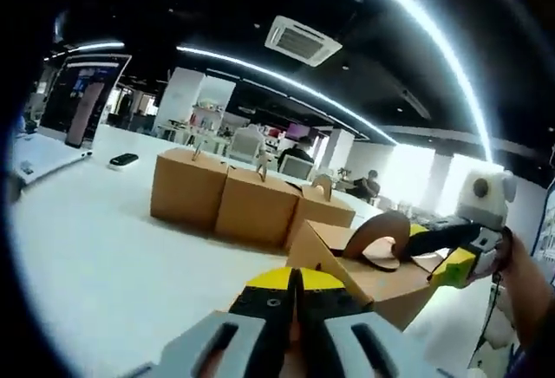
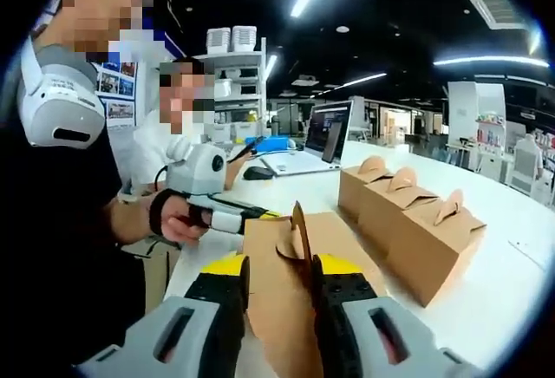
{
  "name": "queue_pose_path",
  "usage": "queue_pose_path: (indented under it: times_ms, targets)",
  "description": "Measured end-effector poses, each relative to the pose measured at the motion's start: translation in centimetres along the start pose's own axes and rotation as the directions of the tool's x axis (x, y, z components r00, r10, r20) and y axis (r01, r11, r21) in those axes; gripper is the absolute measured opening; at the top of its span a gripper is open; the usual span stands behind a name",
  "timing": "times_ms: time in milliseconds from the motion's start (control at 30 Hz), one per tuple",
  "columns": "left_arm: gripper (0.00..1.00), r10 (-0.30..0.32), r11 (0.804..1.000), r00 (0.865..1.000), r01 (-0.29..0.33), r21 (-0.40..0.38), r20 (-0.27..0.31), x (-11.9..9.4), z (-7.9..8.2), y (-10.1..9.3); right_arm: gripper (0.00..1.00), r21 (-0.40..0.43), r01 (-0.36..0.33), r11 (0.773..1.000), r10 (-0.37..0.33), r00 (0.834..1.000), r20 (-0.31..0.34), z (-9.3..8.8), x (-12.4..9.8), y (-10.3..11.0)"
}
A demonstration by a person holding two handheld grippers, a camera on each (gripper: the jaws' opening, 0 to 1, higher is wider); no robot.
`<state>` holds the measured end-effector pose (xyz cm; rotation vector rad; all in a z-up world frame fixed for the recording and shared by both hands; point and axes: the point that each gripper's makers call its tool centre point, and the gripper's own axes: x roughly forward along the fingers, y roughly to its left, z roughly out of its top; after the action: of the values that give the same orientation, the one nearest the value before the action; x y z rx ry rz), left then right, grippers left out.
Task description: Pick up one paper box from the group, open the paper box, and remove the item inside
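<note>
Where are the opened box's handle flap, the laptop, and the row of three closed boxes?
handle flap [image 1: 381, 237]: left gripper view, curved cut-out tab.
laptop [image 2: 323, 138]: right gripper view, screen.
closed boxes [image 1: 257, 207]: left gripper view, front face of middle box.

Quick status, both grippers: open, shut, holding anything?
Left gripper: shut on a corner of the opened box.
Right gripper: shut on that box's handle flap.

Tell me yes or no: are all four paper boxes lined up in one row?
No: three closed boxes sit in a row, while the fourth box is held apart between the grippers.
</note>
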<state>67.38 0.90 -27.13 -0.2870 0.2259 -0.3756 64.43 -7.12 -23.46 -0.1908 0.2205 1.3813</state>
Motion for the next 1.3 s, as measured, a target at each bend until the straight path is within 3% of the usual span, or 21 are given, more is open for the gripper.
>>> queue_pose_path:
  times_ms: [67, 200, 267, 333, 400, 600, 700, 800, 967, 1100, 1200, 1267, 1300]
  targets:
    - [0.04, -0.001, 1.0, 1.0, 0.001, -0.006, -0.004, 0.1, -0.2, 0.2, 0.3, 0.003, 0.0, 1.0, 0.0, 1.0, 0.01, 0.0, 0.0, 0.0]
    - [0.04, -0.035, 0.994, 0.999, 0.038, -0.104, 0.03, 0.0, 0.3, 0.1, 0.3, 0.001, -0.004, 1.0, 0.004, 1.0, 0.005, 0.0, -0.1, 0.0]
    - [0.04, -0.011, 0.991, 0.997, 0.021, -0.132, 0.071, -0.3, 1.1, 1.0, 0.3, -0.001, -0.012, 1.0, 0.012, 1.0, 0.005, 0.1, 0.0, 0.0]
    - [0.07, 0.002, 0.993, 0.996, 0.009, -0.117, 0.087, -0.7, 1.9, 1.5, 0.3, -0.003, -0.015, 1.0, 0.015, 1.0, 0.003, 0.1, 0.0, 0.0]
    - [0.09, 0.001, 0.993, 0.99, 0.016, -0.118, 0.142, -1.0, 3.3, 1.8, 0.3, -0.004, -0.016, 1.0, 0.016, 1.0, 0.001, 0.1, 0.0, 0.0]
    - [0.12, -0.051, 0.996, 0.969, 0.067, -0.061, 0.242, -2.2, 6.4, 0.8, 0.29, -0.004, -0.019, 1.0, 0.019, 1.0, 0.005, 0.1, 0.0, 0.0]
    - [0.18, -0.081, 0.995, 0.963, 0.091, -0.028, 0.258, -2.4, 7.1, 0.2, 0.29, -0.003, -0.014, 1.0, 0.014, 1.0, 0.004, 0.1, 0.0, 0.0]
    - [0.19, -0.223, 0.974, 0.959, 0.211, 0.084, 0.172, -2.5, 6.8, -2.4, 0.29, -0.006, -0.012, 1.0, 0.012, 1.0, -0.002, 0.1, 0.0, 0.0]
    - [0.22, -0.414, 0.891, 0.91, 0.4, 0.215, 0.022, -3.5, 6.1, -5.1, 0.28, -0.009, -0.028, 1.0, 0.028, 1.0, -0.011, 0.0, 0.0, -0.1]
    - [0.28, -0.42, 0.855, 0.901, 0.434, 0.283, -0.109, -2.7, 4.2, -4.5, 0.26, -0.015, -0.053, 0.998, 0.052, 0.998, -0.026, 0.0, 0.0, -0.3]
    - [0.34, -0.41, 0.841, 0.893, 0.449, 0.303, -0.185, -1.9, 2.7, -4.0, 0.25, -0.023, -0.071, 0.997, 0.069, 0.996, -0.054, 0.0, 0.1, -0.3]
    - [0.36, -0.4, 0.84, 0.895, 0.444, 0.311, -0.199, -1.2, 2.1, -3.6, 0.24, -0.026, -0.075, 0.997, 0.073, 0.995, -0.065, -0.1, 0.2, -0.3]
    - [0.37, -0.436, 0.834, 0.884, 0.467, 0.295, -0.167, -1.2, 2.6, -4.0, 0.24, -0.025, -0.075, 0.997, 0.074, 0.995, -0.067, -0.1, 0.2, -0.4]
